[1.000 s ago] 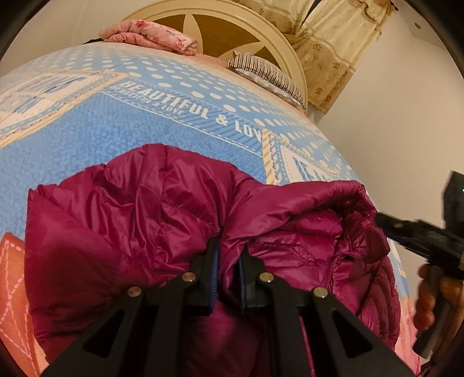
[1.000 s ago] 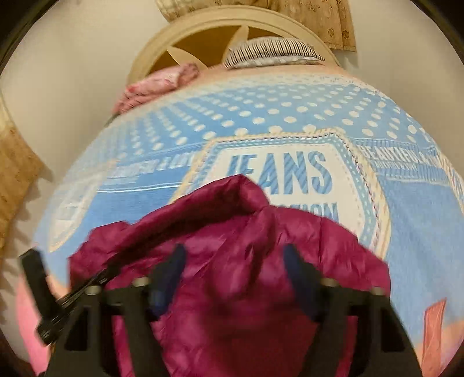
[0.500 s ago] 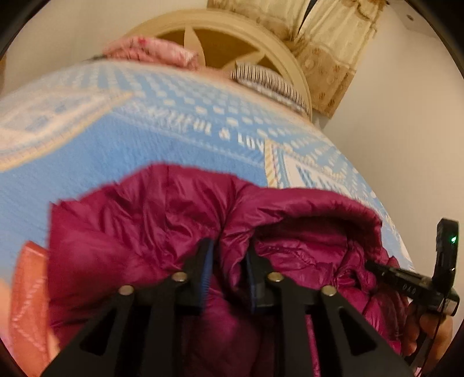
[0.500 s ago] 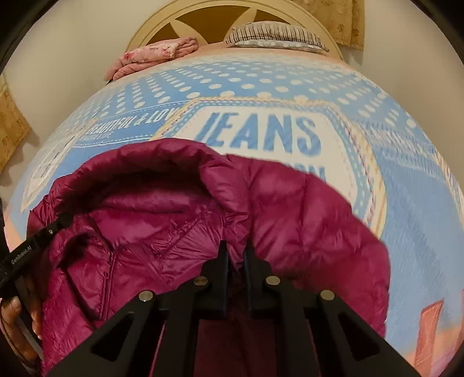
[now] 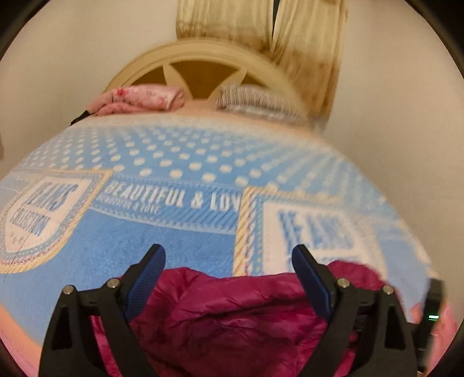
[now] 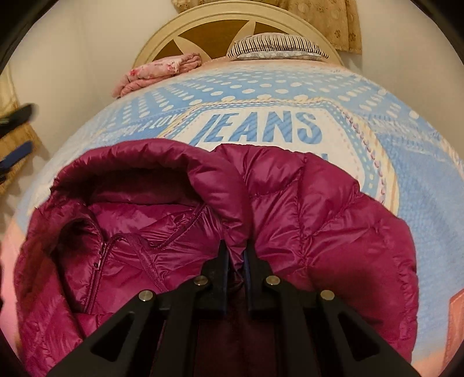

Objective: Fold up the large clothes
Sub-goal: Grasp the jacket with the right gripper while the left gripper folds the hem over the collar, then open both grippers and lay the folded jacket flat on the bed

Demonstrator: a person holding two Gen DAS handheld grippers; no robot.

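Observation:
A magenta puffer jacket point(image 6: 290, 208) with a hood and a front zipper lies on the blue printed bed cover point(image 6: 420, 174). My right gripper point(image 6: 235, 255) is shut on a fold of the jacket next to the hood. In the left wrist view the jacket point(image 5: 232, 313) fills the lower middle, below my left gripper point(image 5: 229, 258), which is open and holds nothing, raised above the jacket's edge. The left gripper's fingers point(image 6: 17, 153) also show blurred at the far left of the right wrist view.
A folded pink floral blanket point(image 6: 162, 72) and a striped pillow point(image 6: 275, 46) lie at the rounded headboard point(image 6: 217, 29). Curtains point(image 5: 261, 26) hang behind it. The bed cover point(image 5: 174, 232) stretches wide beyond the jacket. The wall is close on the right.
My left gripper has let go of the jacket, opened wide and lifted away. My right gripper, open a second ago, has shut on the jacket and stays shut.

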